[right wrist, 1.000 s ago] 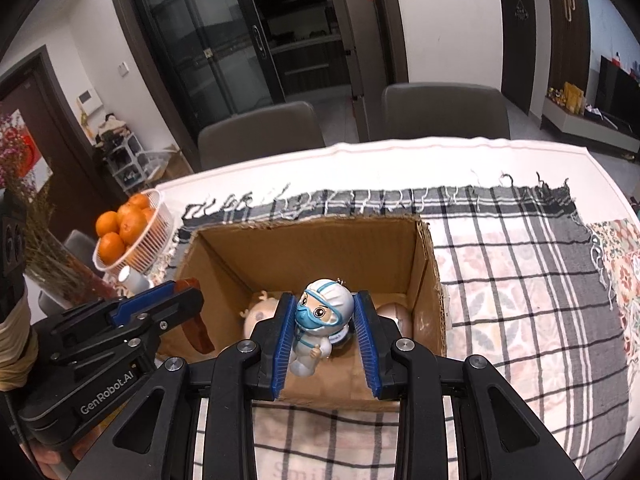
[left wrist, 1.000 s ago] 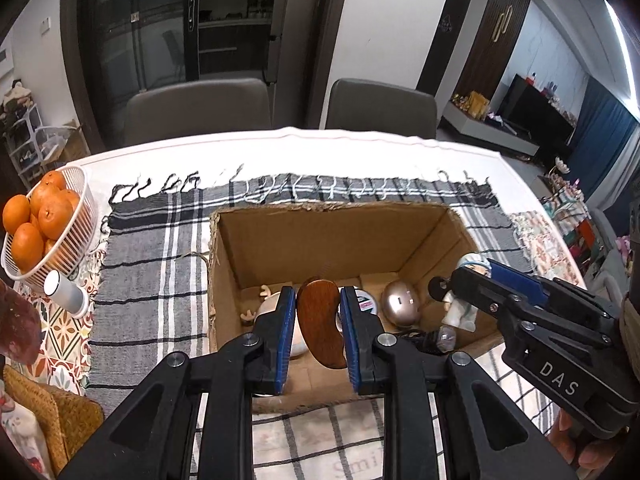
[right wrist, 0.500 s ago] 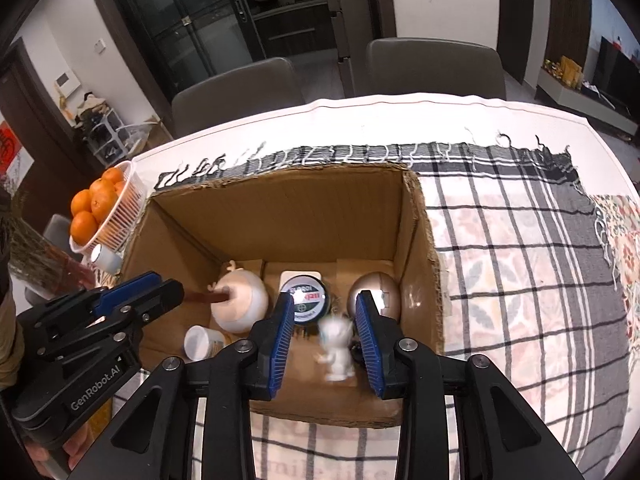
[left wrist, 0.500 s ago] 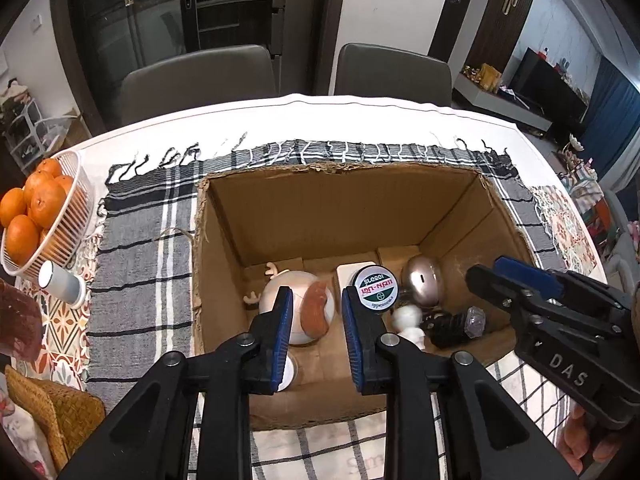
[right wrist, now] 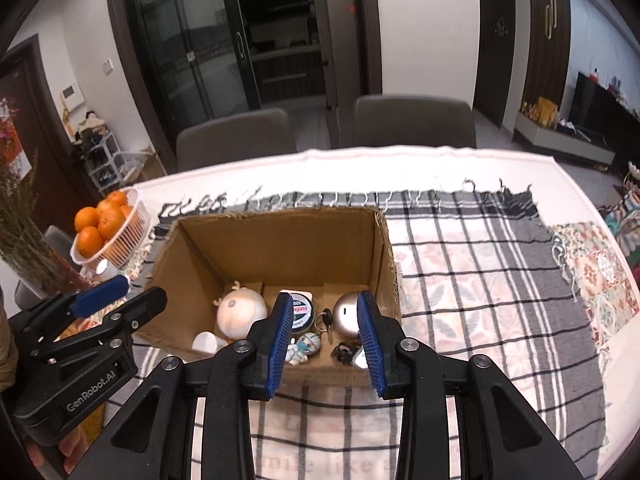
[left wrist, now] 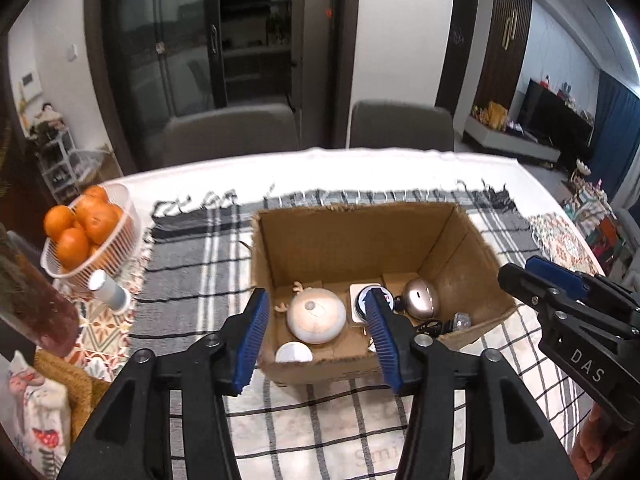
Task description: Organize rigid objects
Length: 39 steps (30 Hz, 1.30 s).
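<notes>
**Both grippers empty above the filled box**

Left wrist view: the left gripper (left wrist: 316, 330), jaws opening with nothing between them, hangs lower centre over the cardboard box (left wrist: 360, 236). Inside lie a round deer toy (left wrist: 316, 316) and a silver ball (left wrist: 420, 304).

Right wrist view: the right gripper (right wrist: 324, 338) stands moderately apart, empty; a masked figurine (right wrist: 304, 347) lies on the box floor, lower centre.

A lived-in home's dining area is showing here — a dining table (right wrist: 400, 168) wearing a fringed plaid cloth (right wrist: 480, 264), two grey upholstered chairs (right wrist: 412, 120) standing at its far edge, and a white basket of oranges (right wrist: 108, 228) sitting near one corner. Glass-fronted cabinets (right wrist: 240, 40) are lining the back wall, while a living room — television (left wrist: 556, 120), blue curtain (left wrist: 616, 128) — is opening off to the right.
</notes>
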Tool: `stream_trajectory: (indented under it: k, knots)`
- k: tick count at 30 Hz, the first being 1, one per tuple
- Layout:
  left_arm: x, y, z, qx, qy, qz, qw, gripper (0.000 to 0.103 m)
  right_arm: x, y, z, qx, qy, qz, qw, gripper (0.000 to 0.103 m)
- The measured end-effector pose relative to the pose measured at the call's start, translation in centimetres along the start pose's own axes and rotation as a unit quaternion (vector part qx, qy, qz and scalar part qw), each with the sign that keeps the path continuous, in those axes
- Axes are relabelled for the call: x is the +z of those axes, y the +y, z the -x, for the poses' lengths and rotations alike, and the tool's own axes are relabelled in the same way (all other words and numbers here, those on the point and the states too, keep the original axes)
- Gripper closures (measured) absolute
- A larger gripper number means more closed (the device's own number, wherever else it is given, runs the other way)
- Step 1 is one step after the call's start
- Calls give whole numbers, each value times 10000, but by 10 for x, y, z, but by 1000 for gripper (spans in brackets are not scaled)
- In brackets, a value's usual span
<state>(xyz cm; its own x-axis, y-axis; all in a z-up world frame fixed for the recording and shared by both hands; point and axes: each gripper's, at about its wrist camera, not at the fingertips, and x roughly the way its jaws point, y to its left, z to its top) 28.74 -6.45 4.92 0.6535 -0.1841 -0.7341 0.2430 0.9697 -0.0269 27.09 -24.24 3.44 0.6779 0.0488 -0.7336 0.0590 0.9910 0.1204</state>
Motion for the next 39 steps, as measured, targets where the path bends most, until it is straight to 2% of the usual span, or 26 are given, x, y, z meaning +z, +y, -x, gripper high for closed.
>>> stream_trajectory:
  k: [6,12,17,20,23,26,32,39]
  knots:
    - [-16,0,43,231,-552,24,9982,36,-14,7,36,-22,-418,56,9991,66]
    - [-36,-1,74,354,-901,12,9953,20,-33,12,69,-122,-809,122,9966,56]
    - [-56,-5,98,796,-1309,-61,9882,11,-51,13,92,-359,-1076,182,9934,43]
    - [-66,-5,108,896,-1435,-72,9856,4,-62,14,102,-444,-1175,223,9918,34]
    - [-79,-6,118,1028,-1563,-77,9823,2,-74,14,114,-567,-1346,248,9890,22]
    - [-90,-6,123,1081,-1594,-76,9812,0,-84,16,125,-691,-1555,258,9851,15]
    - [-112,-3,135,1160,-1679,83,9789,0,-102,20,137,-970,-1713,309,9799,15]
    - [-130,-4,147,1080,-1683,99,9797,0,-121,20,145,-865,-1727,224,9809,15]
